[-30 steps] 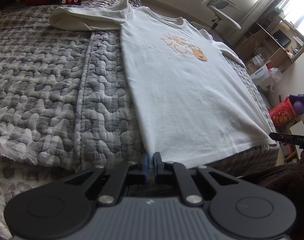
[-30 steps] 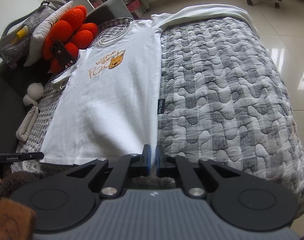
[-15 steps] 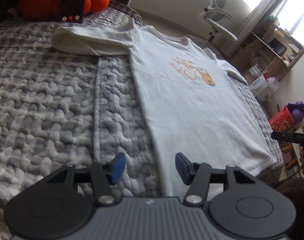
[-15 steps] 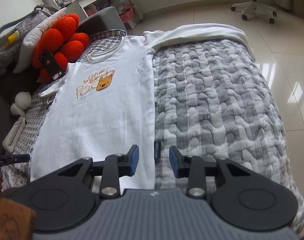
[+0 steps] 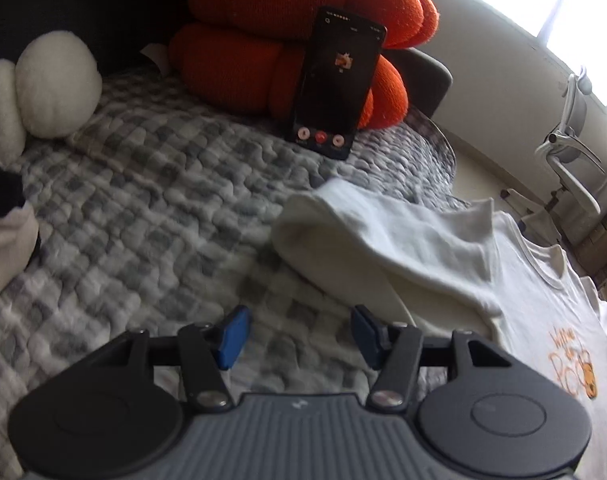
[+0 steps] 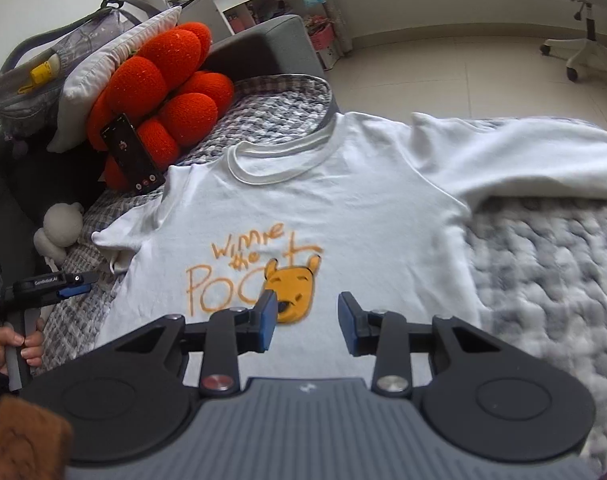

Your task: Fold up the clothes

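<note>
A white T-shirt (image 6: 343,216) lies spread face up on the quilted bed (image 6: 543,280), its collar toward the head end where an orange cushion (image 6: 163,92) props up a phone (image 6: 132,158). The right wrist view shows the whole chest print under the right claw (image 6: 306,322), which hovers wide open and empty, and also the left claw (image 6: 69,290) at the bed's left edge, gripped by a hand (image 6: 11,346). The left wrist view shows the sleeve (image 5: 383,248) close up, just ahead of the left claw (image 5: 299,334), spread wide and holding nothing.
</note>
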A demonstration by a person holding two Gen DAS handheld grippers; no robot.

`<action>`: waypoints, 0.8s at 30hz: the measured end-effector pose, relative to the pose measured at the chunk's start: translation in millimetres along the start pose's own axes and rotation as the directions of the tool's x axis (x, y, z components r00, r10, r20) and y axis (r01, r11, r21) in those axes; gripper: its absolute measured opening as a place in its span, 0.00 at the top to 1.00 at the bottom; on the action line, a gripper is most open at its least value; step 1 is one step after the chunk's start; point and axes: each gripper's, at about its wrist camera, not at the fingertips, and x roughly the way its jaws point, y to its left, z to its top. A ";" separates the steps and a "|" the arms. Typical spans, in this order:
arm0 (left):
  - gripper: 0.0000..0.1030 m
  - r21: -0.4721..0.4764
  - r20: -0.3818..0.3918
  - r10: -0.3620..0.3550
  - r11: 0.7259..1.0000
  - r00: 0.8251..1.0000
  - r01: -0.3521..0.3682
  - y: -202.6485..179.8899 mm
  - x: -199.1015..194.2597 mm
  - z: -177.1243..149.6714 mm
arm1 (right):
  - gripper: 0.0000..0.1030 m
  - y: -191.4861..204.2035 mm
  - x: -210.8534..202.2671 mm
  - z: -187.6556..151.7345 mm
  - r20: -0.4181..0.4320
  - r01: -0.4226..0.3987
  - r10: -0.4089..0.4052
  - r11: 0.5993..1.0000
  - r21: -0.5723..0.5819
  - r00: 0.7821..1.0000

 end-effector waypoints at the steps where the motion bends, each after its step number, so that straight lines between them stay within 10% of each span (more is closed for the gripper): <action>1: 0.45 0.013 0.007 0.009 1.000 1.000 -0.009 -1.5 6.8 5.0 | 0.63 5.1 11.2 6.0 -0.009 -0.016 0.016 1.000 -0.007 1.000; 6: 0.52 0.023 0.054 0.036 0.999 0.998 -0.037 -4.1 30.7 23.6 | 0.63 35.5 59.4 28.7 -0.063 -0.093 0.091 0.995 -0.039 0.994; 11: 0.91 0.051 0.103 -0.056 0.997 0.993 0.051 -29.9 20.1 32.4 | 0.63 65.5 84.8 41.3 -0.089 -0.160 0.153 0.984 -0.075 0.984; 24: 0.94 0.164 0.171 -0.295 0.949 0.940 0.269 -103.9 -8.5 45.4 | 0.62 61.6 93.2 51.7 0.047 -0.255 0.256 0.967 -0.025 0.965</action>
